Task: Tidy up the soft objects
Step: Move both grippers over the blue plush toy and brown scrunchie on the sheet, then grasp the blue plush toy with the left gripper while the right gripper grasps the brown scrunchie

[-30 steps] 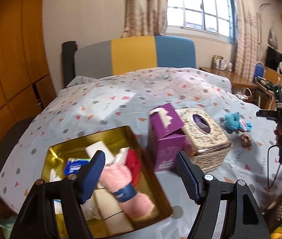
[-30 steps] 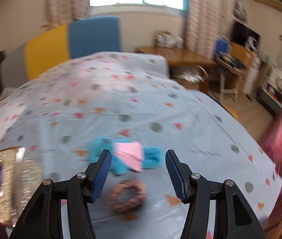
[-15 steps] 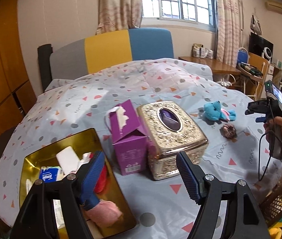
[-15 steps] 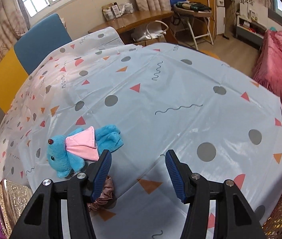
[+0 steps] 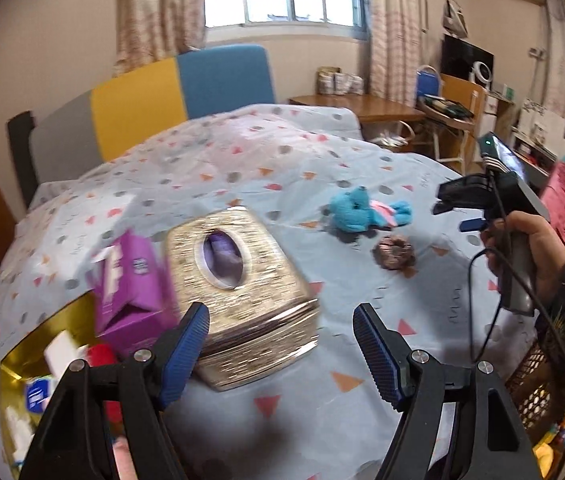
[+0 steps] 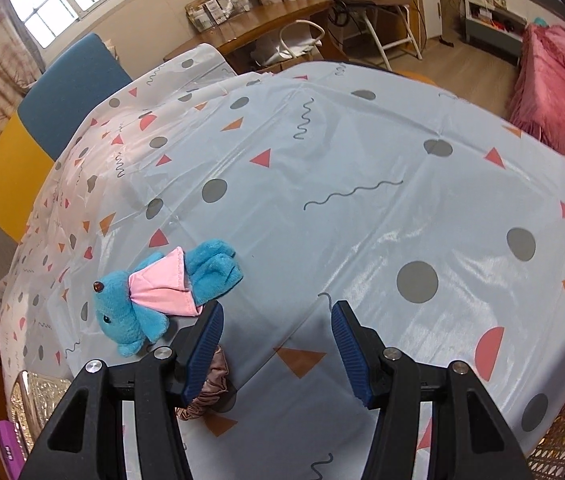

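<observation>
Now the blue plush toy (image 6: pixel 162 296) lies on the bed's patterned sheet (image 6: pixel 362 200) at ten o'clock from the right gripper (image 6: pixel 276 350), nearer than before; its jaws gape, empty. Meanwhile the left gripper (image 5: pixel 280 354), open and empty, has swung from the gold tin (image 5: pixel 14 360) toward the tissue box (image 5: pixel 238 284).

A blue plush toy (image 6: pixel 154 300) with a pink bib lies ahead-left of the right gripper (image 6: pixel 276 344), a brown scrunchie (image 6: pixel 206 386) under its left finger.
</observation>
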Available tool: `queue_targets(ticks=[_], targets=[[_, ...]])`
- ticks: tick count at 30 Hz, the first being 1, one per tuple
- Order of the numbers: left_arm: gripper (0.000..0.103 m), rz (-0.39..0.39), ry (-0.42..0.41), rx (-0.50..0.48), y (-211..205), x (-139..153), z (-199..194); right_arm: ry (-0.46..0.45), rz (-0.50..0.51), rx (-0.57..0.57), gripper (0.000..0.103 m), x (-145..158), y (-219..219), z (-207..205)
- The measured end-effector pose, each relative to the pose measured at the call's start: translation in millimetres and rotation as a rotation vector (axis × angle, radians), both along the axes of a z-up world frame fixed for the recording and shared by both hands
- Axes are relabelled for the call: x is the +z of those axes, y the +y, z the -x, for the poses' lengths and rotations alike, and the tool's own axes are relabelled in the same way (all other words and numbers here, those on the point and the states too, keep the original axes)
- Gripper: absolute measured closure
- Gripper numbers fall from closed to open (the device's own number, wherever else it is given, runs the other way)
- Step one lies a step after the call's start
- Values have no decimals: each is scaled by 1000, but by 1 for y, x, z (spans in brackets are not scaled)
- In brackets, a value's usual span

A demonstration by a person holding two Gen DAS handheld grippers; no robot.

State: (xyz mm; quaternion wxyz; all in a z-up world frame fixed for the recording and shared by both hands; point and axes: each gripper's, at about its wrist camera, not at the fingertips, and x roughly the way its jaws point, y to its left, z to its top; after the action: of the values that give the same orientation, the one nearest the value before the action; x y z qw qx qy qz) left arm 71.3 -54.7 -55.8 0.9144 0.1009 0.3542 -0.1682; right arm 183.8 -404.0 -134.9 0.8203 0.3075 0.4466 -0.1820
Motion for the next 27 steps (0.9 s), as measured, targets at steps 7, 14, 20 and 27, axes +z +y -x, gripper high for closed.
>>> queue_targets(ticks=[7,14,20,27], targets=[[29,31,82,-68,-50,-1,-40,21,-72,24,46,-9,0,-3],[32,69,225,-49,-102,-24,-110,-4,-129,19,46,-9,-2,0],[27,52,267,-31,-140,-51,-166,-8,-173,16,46,-11,-5,0],[17,30,347,-12,-172,-86,-226,25,-161,46,46,-14,0,-3]])
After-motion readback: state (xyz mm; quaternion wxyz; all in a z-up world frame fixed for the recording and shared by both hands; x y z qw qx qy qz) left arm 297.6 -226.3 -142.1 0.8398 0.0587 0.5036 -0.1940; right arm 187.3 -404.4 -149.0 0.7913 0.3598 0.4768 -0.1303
